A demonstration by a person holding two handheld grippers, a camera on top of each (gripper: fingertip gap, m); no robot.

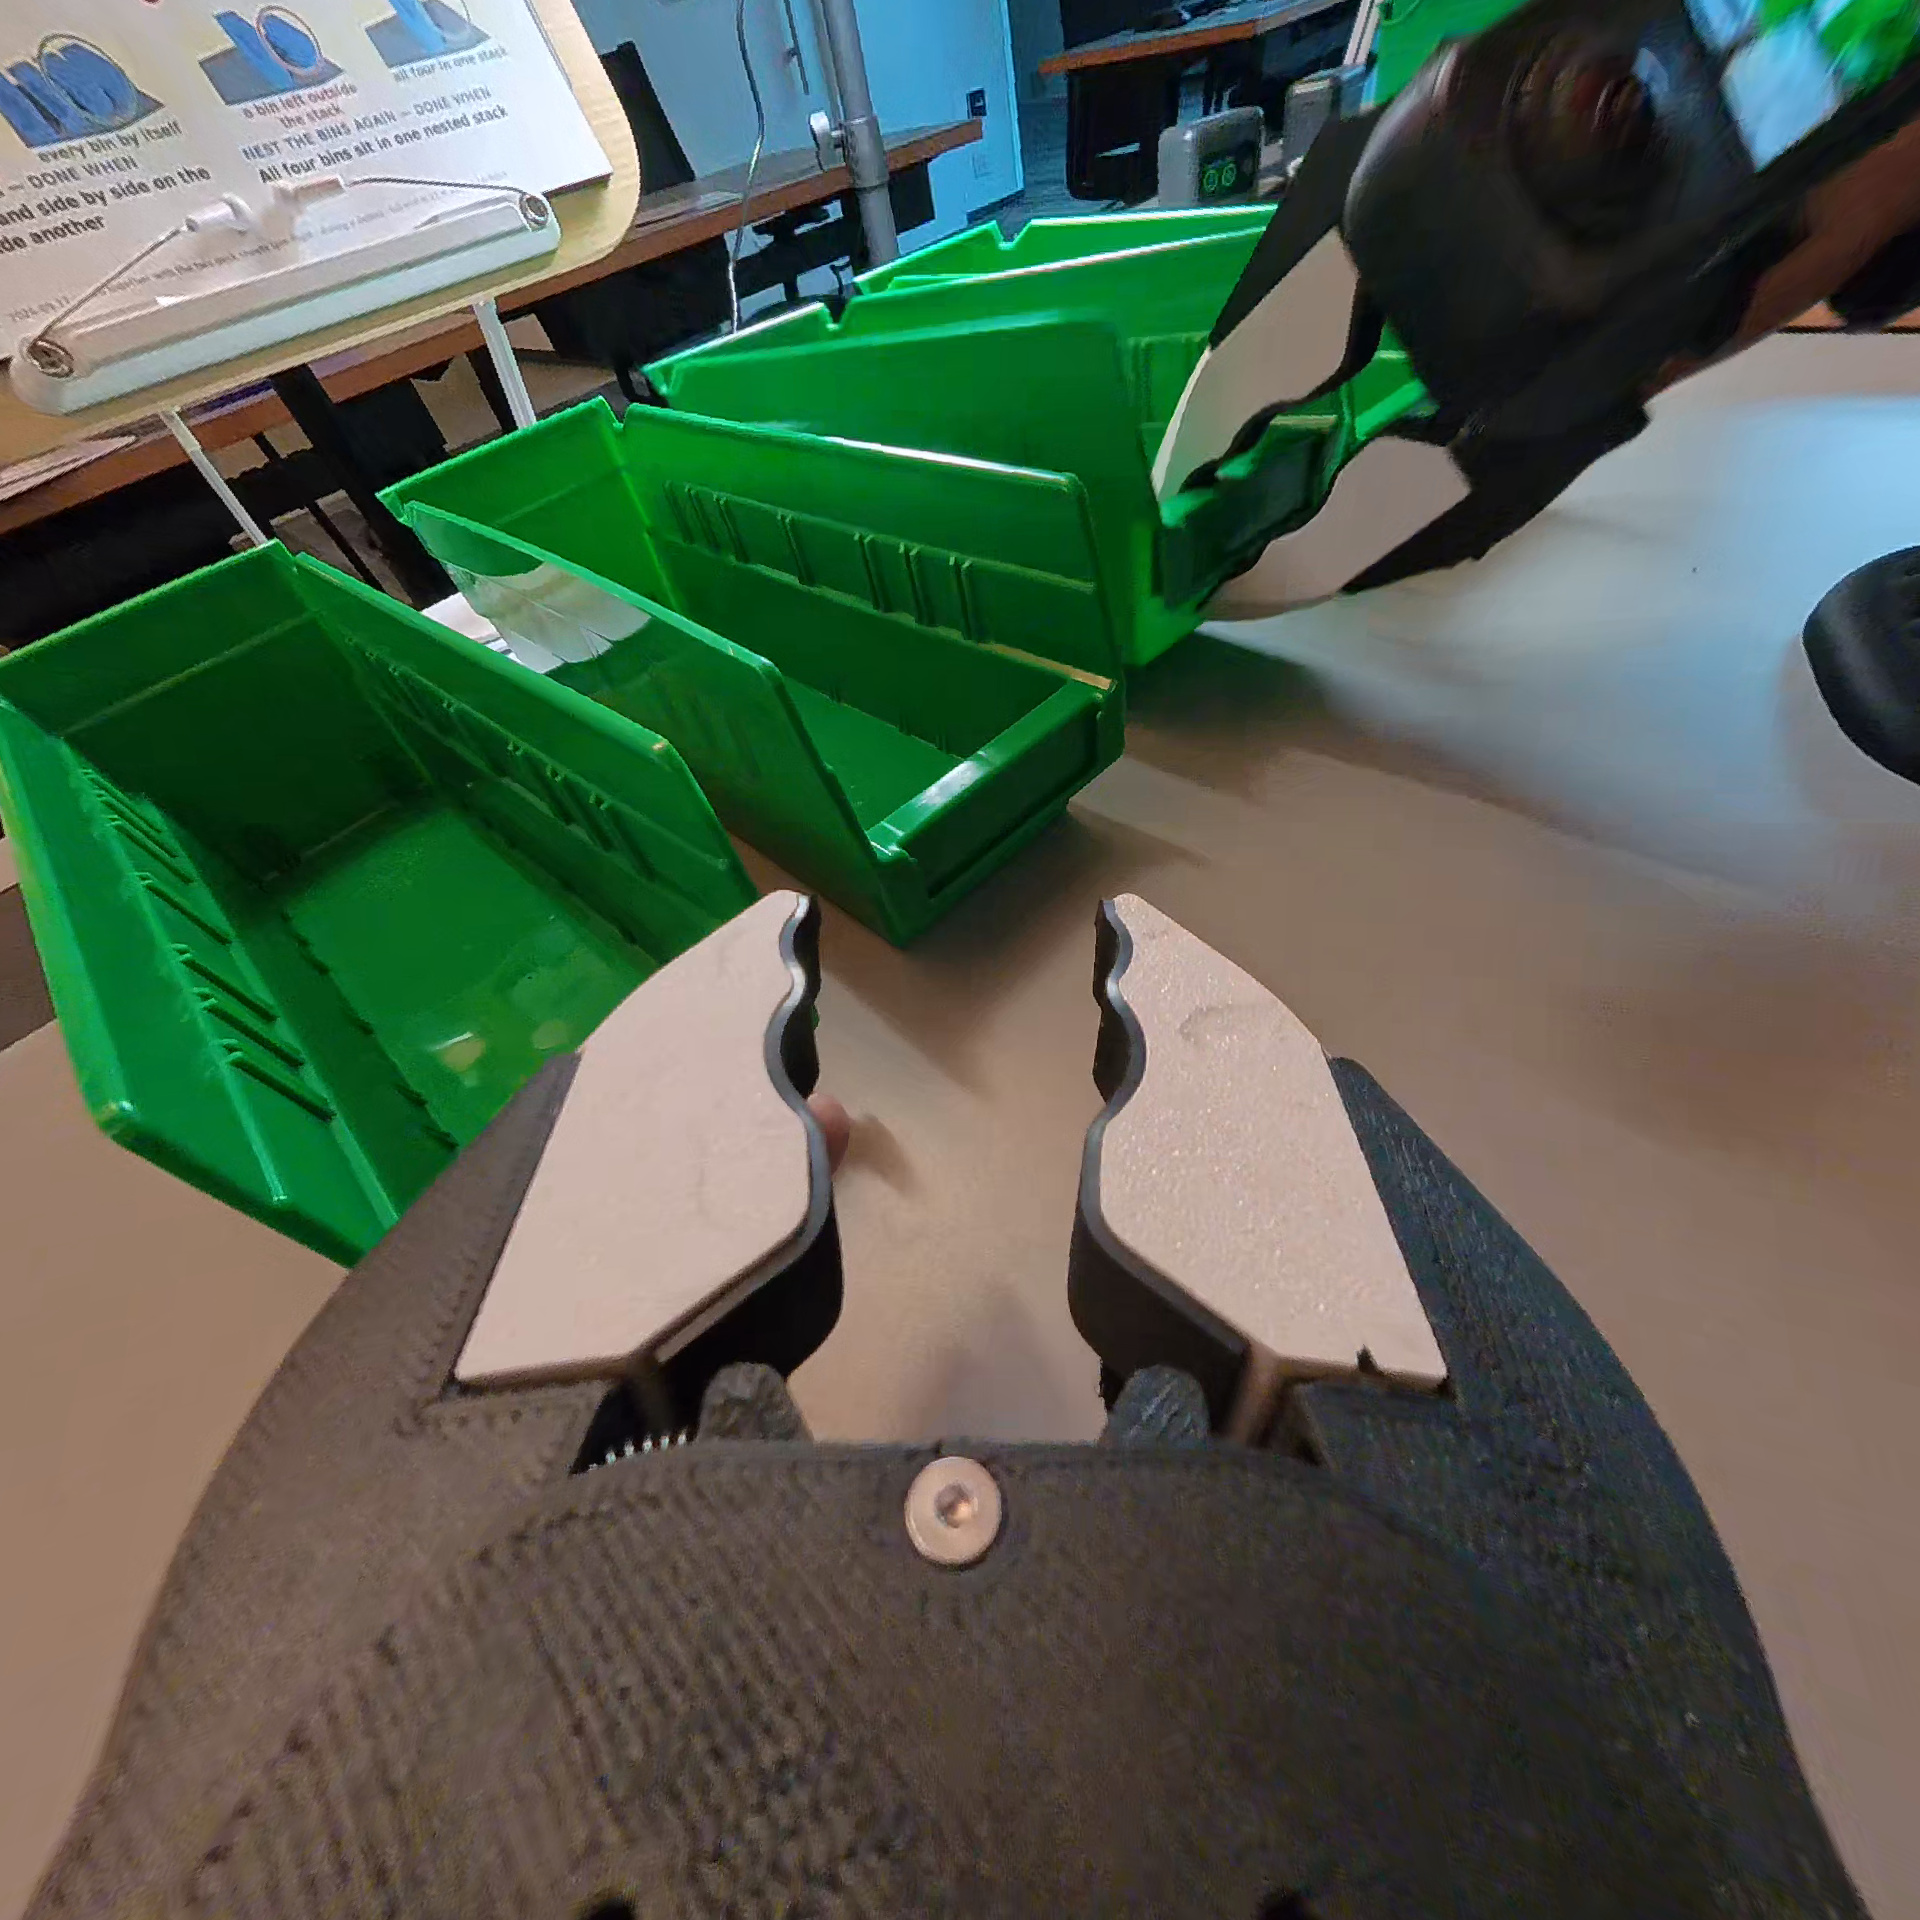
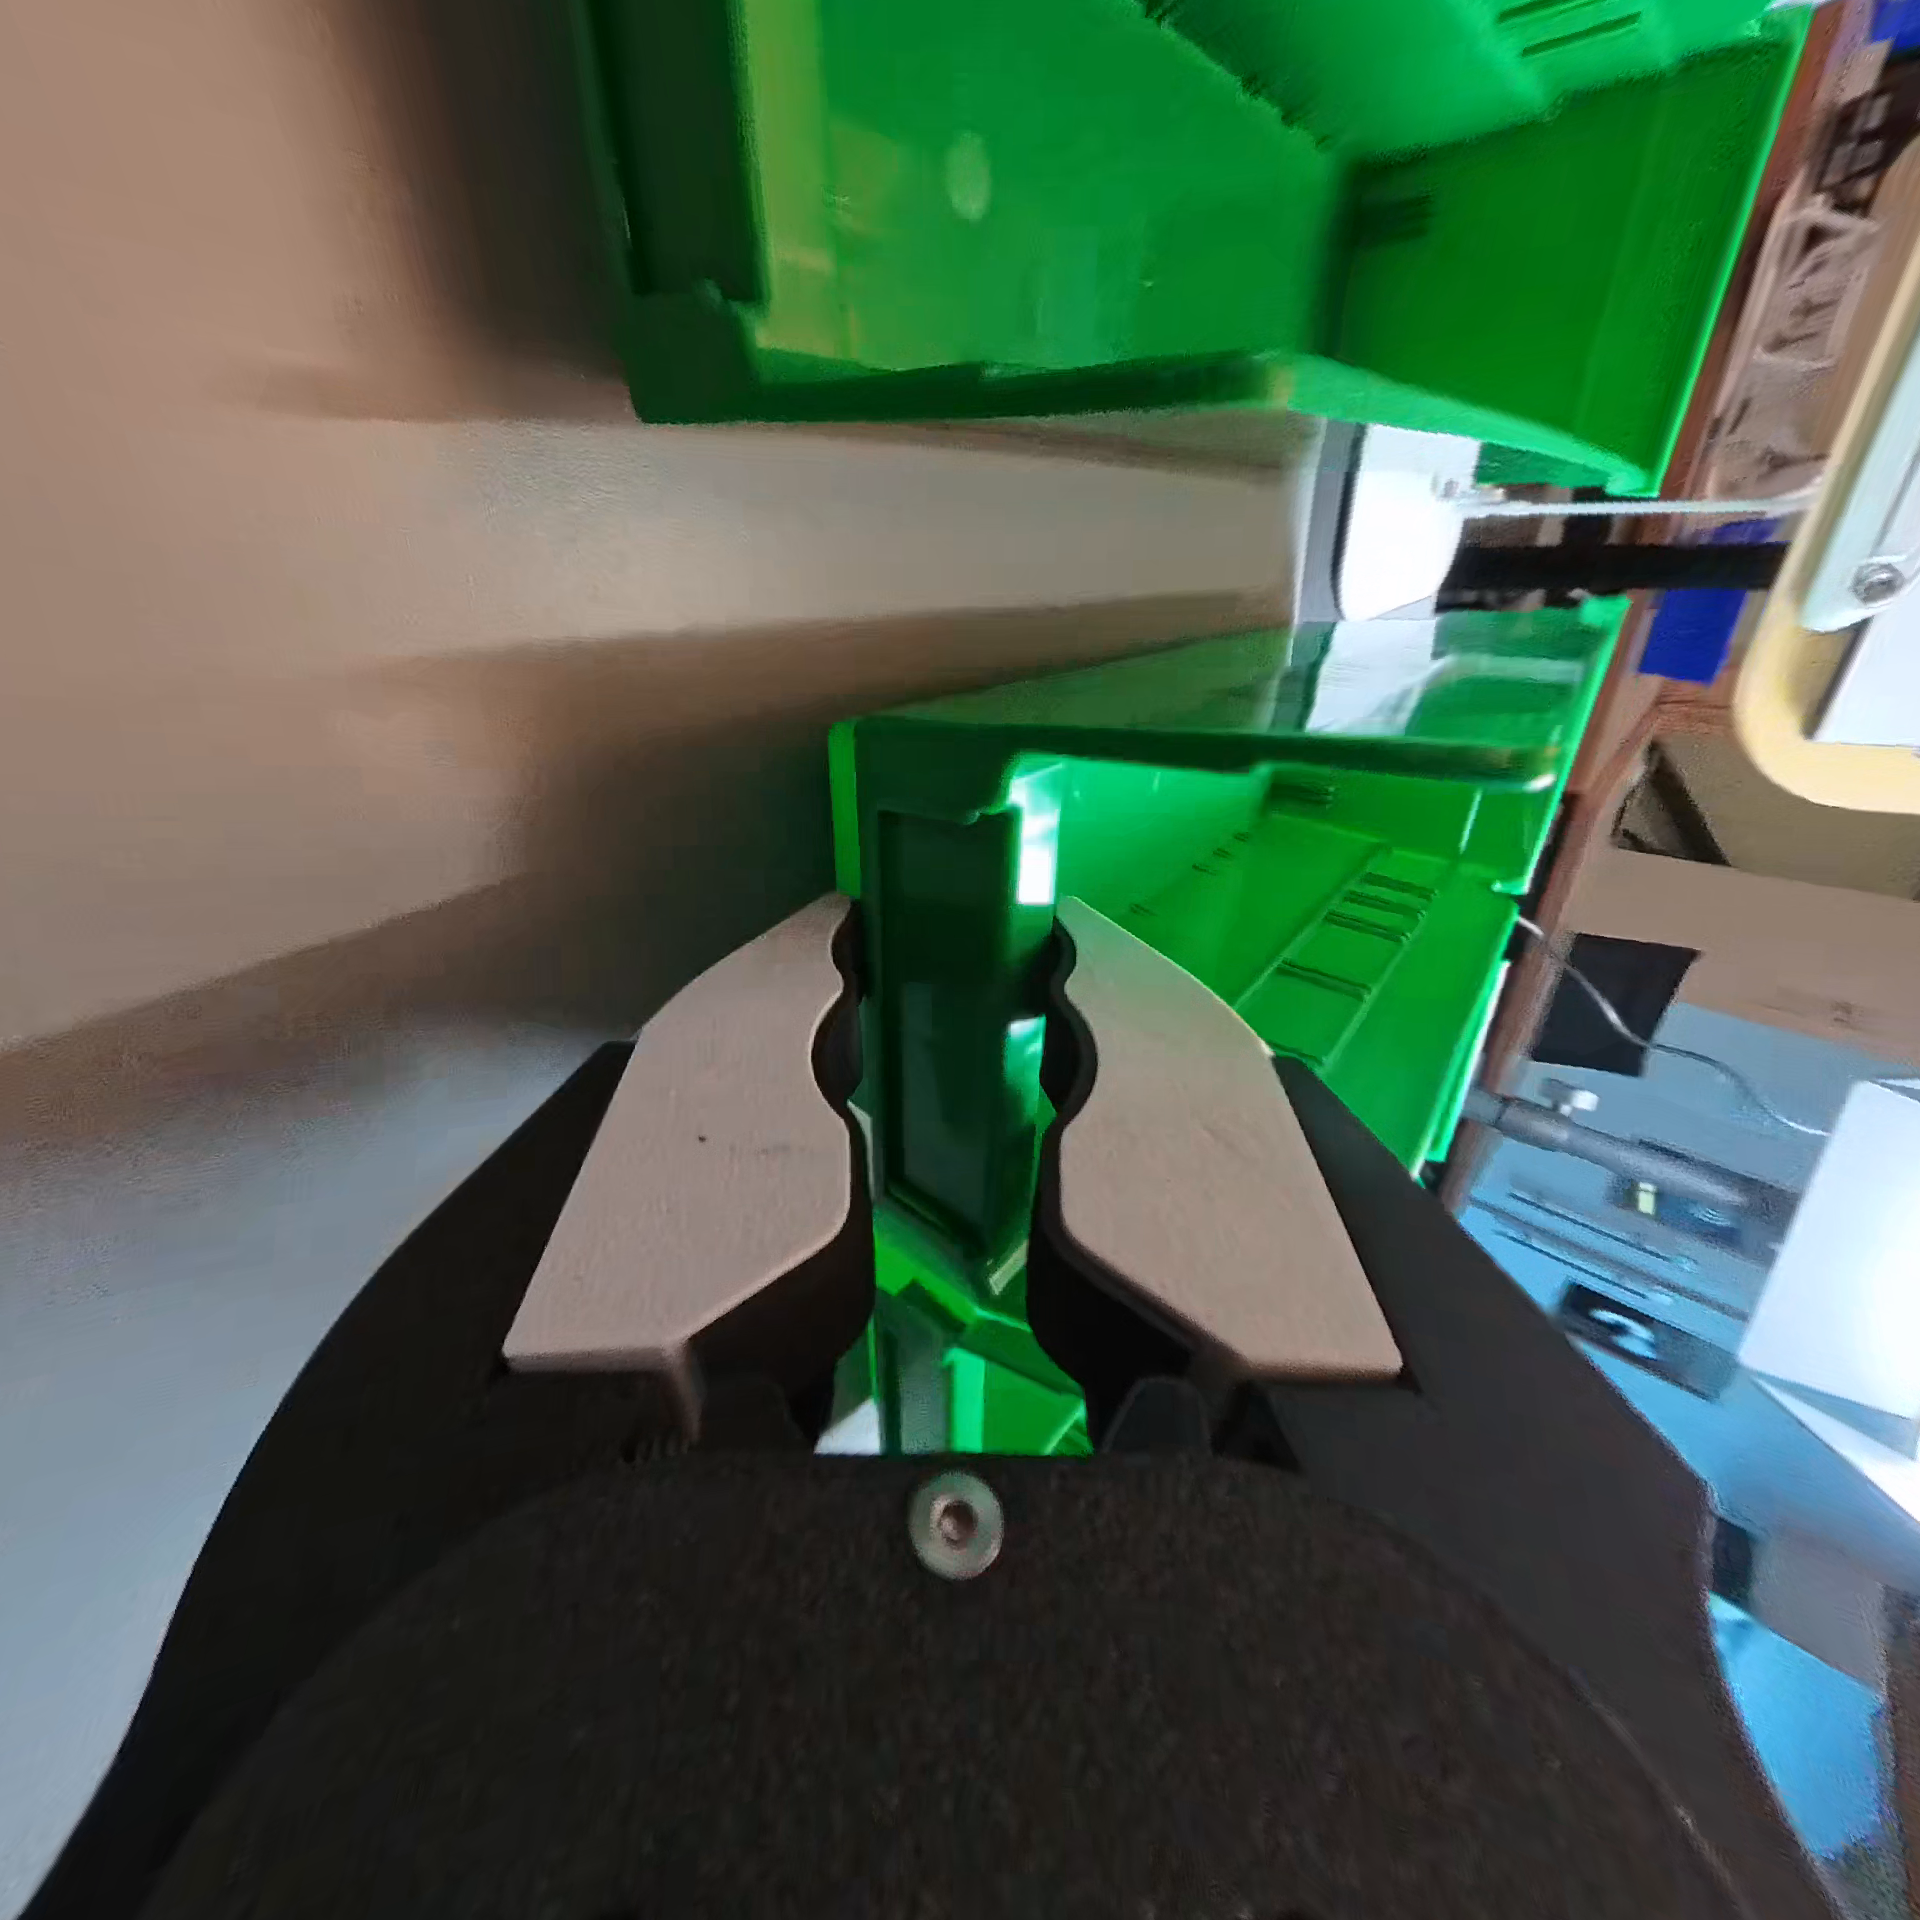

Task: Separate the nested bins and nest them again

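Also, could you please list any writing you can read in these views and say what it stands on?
Instruction card, upper left of the left wrist view: black print under blue drawings; I do not copy its wording.
Grey device in the background: green marks, too small to read.
Green bins: no lettering visible.
Right wrist view: too blurred for any text.

**Green bins on a beige worktop**

The bins (image 1: pixel 343 894) are bright green, their side walls ribbed with short raised bars. The worktop (image 1: pixel 1455 987) is plain beige. Each tool, left (image 1: pixel 956 997) and right (image 2: pixel 951 987), has a black, finely ridged body and pale grey fingers (image 1: pixel 665 1132). The far-left sign (image 1: pixel 260 114) is white with blue pictures.
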